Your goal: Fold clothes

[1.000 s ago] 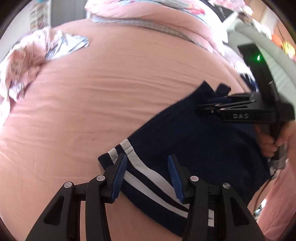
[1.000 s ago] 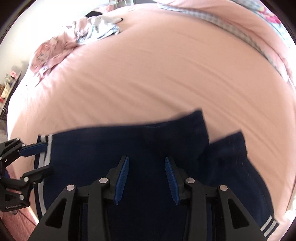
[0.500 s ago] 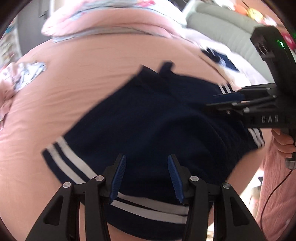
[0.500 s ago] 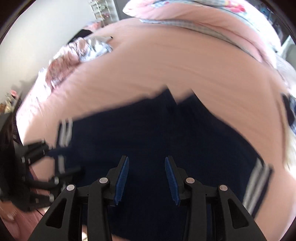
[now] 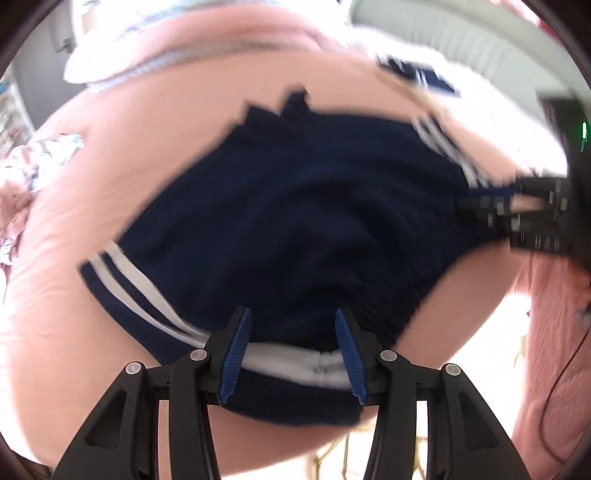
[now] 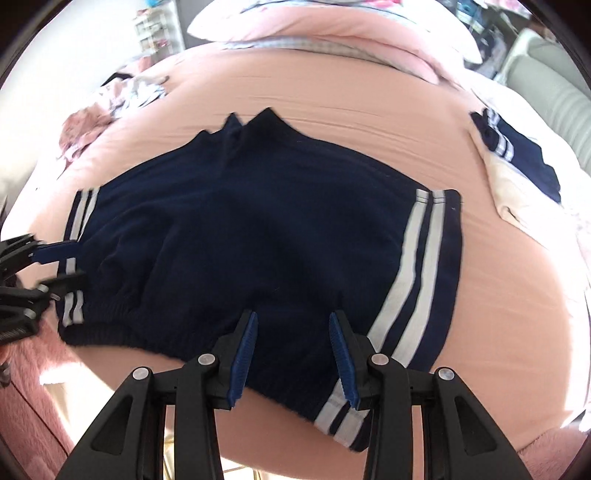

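Navy shorts (image 6: 266, 251) with white side stripes lie spread flat on the pink bed (image 6: 332, 107), waistband at the near edge. Left claw (image 5: 291, 347) wide, empty, over the waistband's left end. Right claw (image 6: 293, 354) wide, empty, over its right part.

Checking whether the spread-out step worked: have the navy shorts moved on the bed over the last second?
Yes. In the right wrist view the navy shorts have opened out flat, reaching farther up the pink sheet toward the pillows.
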{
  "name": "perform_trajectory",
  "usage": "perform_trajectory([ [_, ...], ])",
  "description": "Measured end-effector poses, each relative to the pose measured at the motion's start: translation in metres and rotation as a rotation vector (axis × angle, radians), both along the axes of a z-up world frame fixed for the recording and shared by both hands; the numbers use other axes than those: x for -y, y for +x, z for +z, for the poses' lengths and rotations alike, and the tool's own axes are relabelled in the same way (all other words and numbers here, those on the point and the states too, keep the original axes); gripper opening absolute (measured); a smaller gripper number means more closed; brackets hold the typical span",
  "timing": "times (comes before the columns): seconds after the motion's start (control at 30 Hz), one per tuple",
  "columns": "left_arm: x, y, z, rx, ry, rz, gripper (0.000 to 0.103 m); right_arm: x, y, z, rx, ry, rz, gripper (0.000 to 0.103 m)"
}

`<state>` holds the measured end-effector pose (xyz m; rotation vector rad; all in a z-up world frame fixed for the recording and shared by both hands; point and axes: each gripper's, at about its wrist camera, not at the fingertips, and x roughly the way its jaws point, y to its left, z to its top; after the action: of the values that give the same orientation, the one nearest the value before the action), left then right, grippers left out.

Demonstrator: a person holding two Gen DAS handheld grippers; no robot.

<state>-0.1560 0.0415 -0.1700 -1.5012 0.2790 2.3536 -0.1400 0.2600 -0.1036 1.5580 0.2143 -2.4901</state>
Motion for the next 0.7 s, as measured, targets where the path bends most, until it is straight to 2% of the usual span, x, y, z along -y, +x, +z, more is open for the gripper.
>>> perform_trajectory([
  [0.03, -0.001, 0.005, 0.002, -0.009, -0.017, -0.009, 0.044, 0.002, -0.001, -0.004, 0.006, 0.032, -0.007, 0.040],
  [0.1, 0.006, 0.009, 0.006, 0.027, -0.001, -0.003, 0.044, -0.009, -0.004, -0.009, 0.023, 0.047, -0.058, 0.040],
  [0.2, 0.019, 0.014, 0.012, 0.045, 0.016, 0.019, 0.045, -0.034, -0.003, -0.003, 0.046, -0.063, -0.114, 0.040],
  [0.23, 0.028, 0.026, 0.014, 0.037, 0.022, 0.032, 0.045, -0.039, -0.002, -0.001, 0.047, -0.081, -0.119, 0.040],
  [0.3, 0.030, 0.026, 0.017, 0.014, 0.021, 0.062, 0.045, -0.039, 0.001, 0.001, 0.049, -0.082, -0.103, 0.040],
  [0.33, 0.031, 0.022, 0.014, 0.032, 0.007, 0.076, 0.045, -0.036, 0.002, -0.001, 0.052, -0.056, -0.079, 0.040],
  [0.4, 0.031, 0.009, -0.006, 0.185, -0.066, 0.098, 0.046, -0.030, 0.004, -0.003, 0.058, -0.001, -0.031, 0.040],
  [0.5, 0.032, -0.001, 0.006, 0.224, -0.073, 0.113, 0.046, -0.036, 0.001, 0.005, 0.059, 0.024, -0.016, 0.040],
  [0.6, 0.018, -0.021, 0.031, 0.116, -0.110, 0.078, 0.046, -0.050, -0.013, 0.018, 0.050, 0.020, -0.024, 0.040],
  [0.7, -0.004, -0.061, 0.042, -0.017, -0.076, 0.071, 0.046, -0.066, -0.049, 0.025, 0.026, 0.000, -0.036, 0.040],
])
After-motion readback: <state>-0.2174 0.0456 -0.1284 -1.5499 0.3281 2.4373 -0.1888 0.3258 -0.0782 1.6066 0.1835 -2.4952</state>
